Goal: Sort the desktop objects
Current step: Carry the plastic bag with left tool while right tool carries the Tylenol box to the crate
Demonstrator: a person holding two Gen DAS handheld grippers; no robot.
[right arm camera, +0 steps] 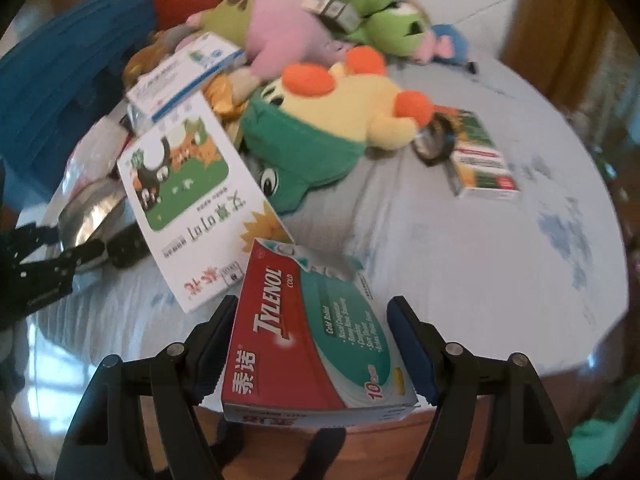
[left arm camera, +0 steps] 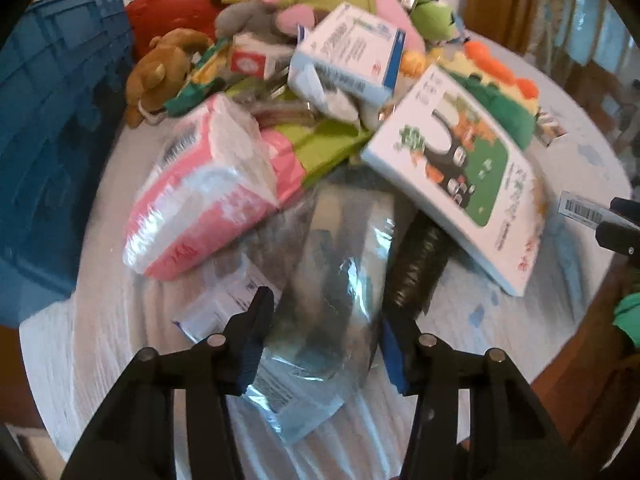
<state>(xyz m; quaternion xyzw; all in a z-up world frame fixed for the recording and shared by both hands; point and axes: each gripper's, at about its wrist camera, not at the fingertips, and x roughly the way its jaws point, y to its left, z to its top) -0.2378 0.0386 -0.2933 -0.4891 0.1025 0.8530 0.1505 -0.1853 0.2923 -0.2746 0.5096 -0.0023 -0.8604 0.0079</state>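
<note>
Round surface (right arm camera: 460, 248) under a pale blue-patterned cloth, heaped with toys, boxes and packets.

Right gripper (right arm camera: 312, 344) at the near edge, fingers (right arm camera: 412, 344) closed against both long sides of a red and teal Tylenol box (right arm camera: 304, 340), held flat with its far end torn open. Just beyond and to the left, touching that torn end, a large white box with a green picture panel (right arm camera: 188, 204), tilted and propped on the pile. Behind it, a yellow and green plush with orange bumps (right arm camera: 340, 120), lying on its side. Farther back, pink and green plush toys (right arm camera: 320, 20) and a white and blue medicine box (right arm camera: 184, 76). Well apart to the right, a small green and red box (right arm camera: 484, 160) flat on the cloth.

Left gripper (left arm camera: 324, 340) low over the near part of the heap, fingers (left arm camera: 256, 328) spread wide on either side of a clear plastic bag with dark contents (left arm camera: 332, 264); contact with the bag impossible to tell. Left of the bag, a pink and white wrapped pack (left arm camera: 208, 192). Right of the bag, a black roll (left arm camera: 416, 272) under the white box. At far left, a blue crate (left arm camera: 52, 140); behind it, a red case with a handle (left arm camera: 176, 4).
</note>
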